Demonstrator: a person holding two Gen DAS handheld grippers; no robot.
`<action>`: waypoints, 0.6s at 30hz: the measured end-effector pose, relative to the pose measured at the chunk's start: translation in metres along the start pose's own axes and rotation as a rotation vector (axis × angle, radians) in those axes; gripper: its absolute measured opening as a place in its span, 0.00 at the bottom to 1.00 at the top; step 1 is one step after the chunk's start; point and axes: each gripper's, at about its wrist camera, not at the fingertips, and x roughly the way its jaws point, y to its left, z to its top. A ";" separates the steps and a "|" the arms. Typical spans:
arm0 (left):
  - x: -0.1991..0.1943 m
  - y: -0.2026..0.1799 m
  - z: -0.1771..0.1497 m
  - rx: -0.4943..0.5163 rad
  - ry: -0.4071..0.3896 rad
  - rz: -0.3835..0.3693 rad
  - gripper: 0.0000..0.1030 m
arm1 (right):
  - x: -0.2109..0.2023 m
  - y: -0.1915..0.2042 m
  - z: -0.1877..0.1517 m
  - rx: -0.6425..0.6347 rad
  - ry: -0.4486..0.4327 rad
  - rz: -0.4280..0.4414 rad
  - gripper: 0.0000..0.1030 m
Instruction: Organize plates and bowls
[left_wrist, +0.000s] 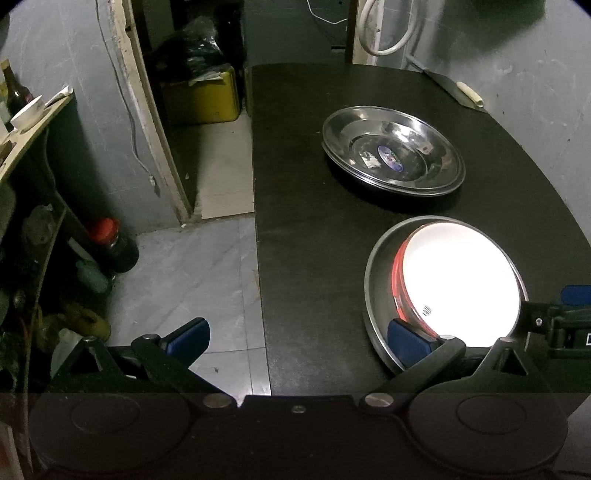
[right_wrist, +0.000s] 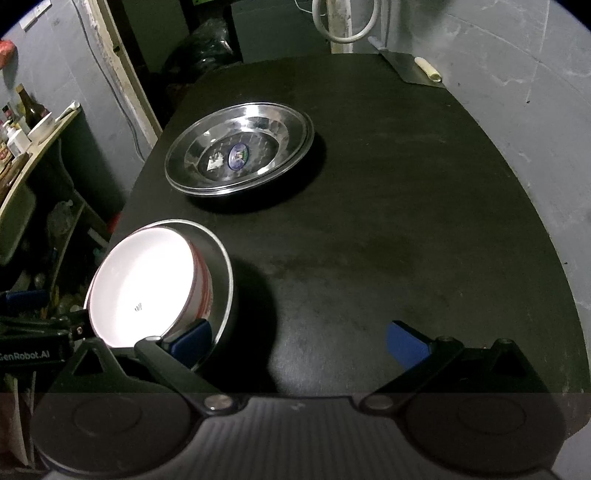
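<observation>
Left wrist view, both tools (left_wrist: 297, 341) (right_wrist: 299, 341) spread apart, white bowl (left_wrist: 461, 284) between them, steel plates (left_wrist: 393, 149) beyond.

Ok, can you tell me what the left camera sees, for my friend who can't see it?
A white bowl sits inside a steel plate on a black table, close to the camera. More steel plates are stacked farther back. The left gripper is wide open, one jaw over the near plate's rim.

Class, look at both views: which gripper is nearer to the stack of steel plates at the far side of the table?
Neither clearly: both grippers, left and right, sit open at the white bowl, well short of the steel plates.
</observation>
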 end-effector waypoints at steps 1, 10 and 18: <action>0.000 0.000 0.000 0.000 0.000 0.000 0.99 | 0.000 0.000 0.000 0.000 0.001 0.000 1.00; 0.001 0.001 0.000 0.005 0.010 -0.001 0.99 | 0.004 0.007 0.001 -0.030 0.007 -0.038 1.00; 0.003 -0.003 0.003 0.056 0.021 0.006 0.99 | 0.011 0.014 -0.001 -0.038 0.002 -0.079 1.00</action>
